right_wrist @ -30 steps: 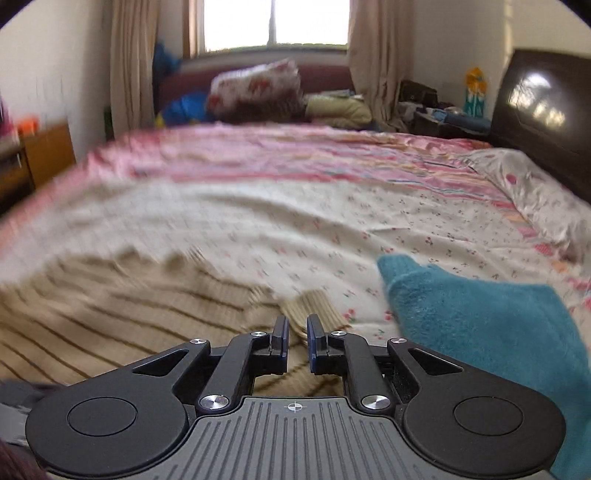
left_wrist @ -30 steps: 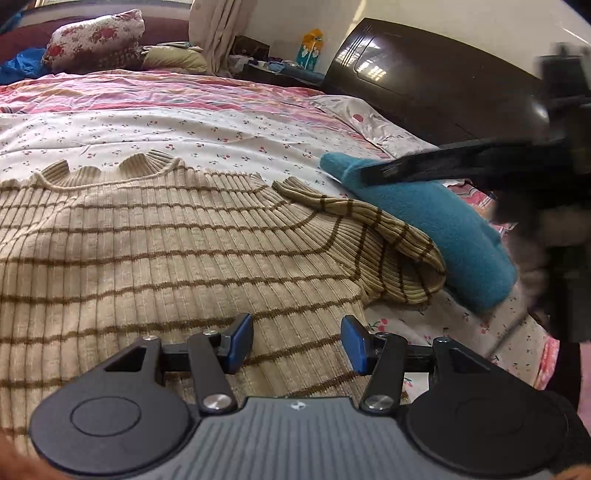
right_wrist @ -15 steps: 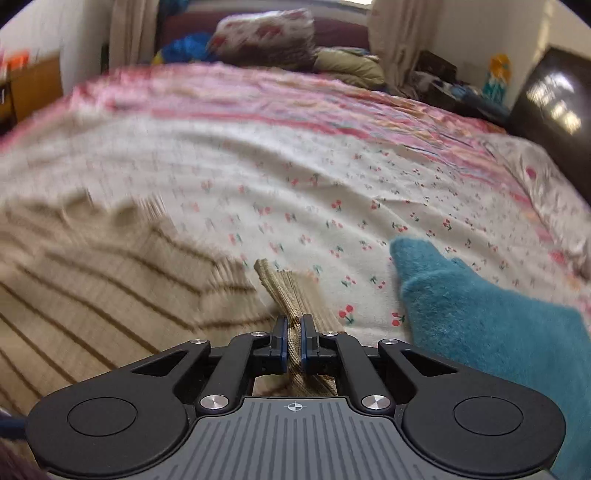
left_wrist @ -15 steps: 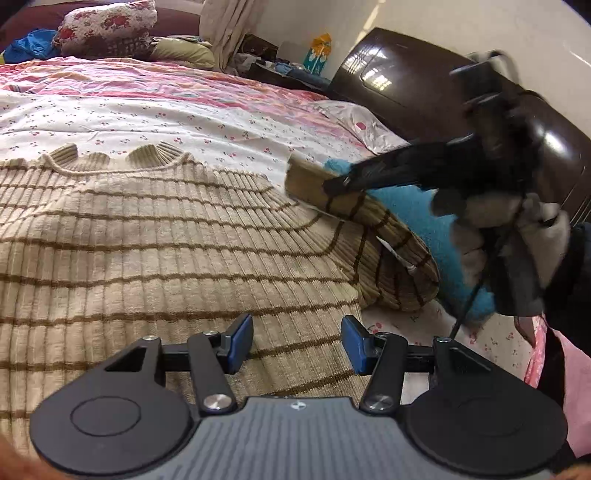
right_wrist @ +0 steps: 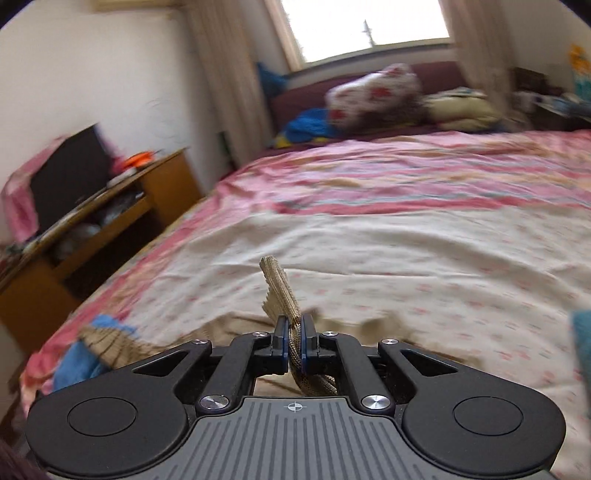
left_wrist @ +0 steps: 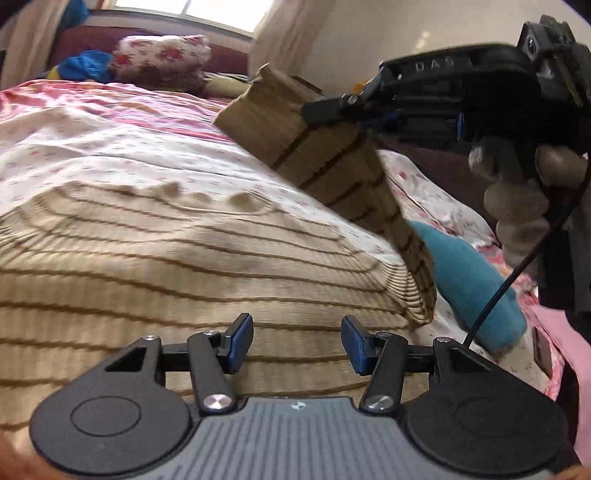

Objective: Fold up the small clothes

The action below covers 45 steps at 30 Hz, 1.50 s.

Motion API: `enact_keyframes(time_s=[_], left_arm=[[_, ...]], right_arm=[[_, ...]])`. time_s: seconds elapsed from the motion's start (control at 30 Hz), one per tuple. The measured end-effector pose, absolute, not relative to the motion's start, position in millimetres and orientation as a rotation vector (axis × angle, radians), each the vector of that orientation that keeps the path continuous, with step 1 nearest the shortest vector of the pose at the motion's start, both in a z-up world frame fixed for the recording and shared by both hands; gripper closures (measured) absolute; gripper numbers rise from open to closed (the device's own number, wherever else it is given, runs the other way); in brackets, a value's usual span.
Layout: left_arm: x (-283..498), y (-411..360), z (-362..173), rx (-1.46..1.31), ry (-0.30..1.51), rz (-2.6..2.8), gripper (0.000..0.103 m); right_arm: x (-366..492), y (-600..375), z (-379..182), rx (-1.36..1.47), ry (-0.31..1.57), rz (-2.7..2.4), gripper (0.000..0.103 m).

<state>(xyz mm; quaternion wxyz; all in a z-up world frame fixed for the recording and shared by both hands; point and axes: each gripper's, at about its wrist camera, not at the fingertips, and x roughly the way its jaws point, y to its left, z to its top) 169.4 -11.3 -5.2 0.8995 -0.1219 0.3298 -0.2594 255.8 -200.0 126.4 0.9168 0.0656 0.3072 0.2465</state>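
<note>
right gripper lifts a sweater sleeve off the bed

a beige sweater (left_wrist: pixel 155 266) with thin brown stripes lies spread flat on the bed (left_wrist: pixel 122 147), its body near the bed's near edge and its scalloped collar toward the far end. the bed carries a white flowered sheet with pink bands further back.

the right gripper (right_wrist: pixel 294 341) is clamped tight on the sweater's sleeve (left_wrist: pixel 325 147); its blue pads pinch the ribbed cuff, which sticks up past the fingertips. from the left camera the sleeve rises off the bed in a slanted strip from the sweater's right shoulder up to that gripper, and a gloved hand (left_wrist: pixel 524 199) grips the handle.

the left gripper (left_wrist: pixel 297 341) hovers over the sweater's lower body with its jaws about half apart and nothing between them.

a blue fleece garment (left_wrist: pixel 465 280) lies on the sheet just beside the sweater, toward the bed's right edge. a flowered pillow (right_wrist: pixel 373 94) rests beyond the far end, under the window (right_wrist: pixel 365 26). a wooden desk (right_wrist: pixel 92 221) stands off the bed's left side.
</note>
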Motion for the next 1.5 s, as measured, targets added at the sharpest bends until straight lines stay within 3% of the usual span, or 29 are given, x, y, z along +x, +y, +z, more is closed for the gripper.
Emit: enact_keyframes(time_s=[0.2, 0.6, 0.87, 0.93, 1.03, 1.1, 1.33, 1.5], left_arm=[[166.1, 25.7, -21.6, -0.304, 0.705, -0.455, 0.046], [166.4, 45.7, -25.2, -0.326, 0.689, -0.404, 0.046], [168.9, 57.0, -26.1, -0.331, 0.683, -0.384, 0.046], [169.3, 59.0, -26.8, -0.339, 0.686, -0.385, 0.046], [168.6, 61.8, -25.3, -0.34, 0.678, -0.382, 0.046], [168.2, 64.9, -23.5, -0.348, 0.668, -0.381, 0.046], [168.7, 73.0, -21.8, -0.374, 0.656, -0.37, 0.045], [168.3, 74.9, -22.8, -0.376, 0.662, -0.361, 0.045]], right_arm=[[254.7, -153.3, 108.8, 0.071, 0.682, 0.634, 0.085], [241.0, -146.0, 56.5, -0.134, 0.79, 0.554, 0.084], [248.0, -100.4, 19.2, -0.254, 0.83, 0.592, 0.076], [251.4, -94.2, 15.7, -0.281, 0.818, 0.559, 0.077], [256.5, -90.3, 17.7, -0.274, 0.816, 0.522, 0.094], [256.1, -88.9, 24.1, -0.269, 0.798, 0.518, 0.098], [254.8, -70.9, 55.7, -0.193, 0.672, 0.572, 0.099], [261.2, -47.0, 33.3, -0.257, 0.78, 0.641, 0.09]])
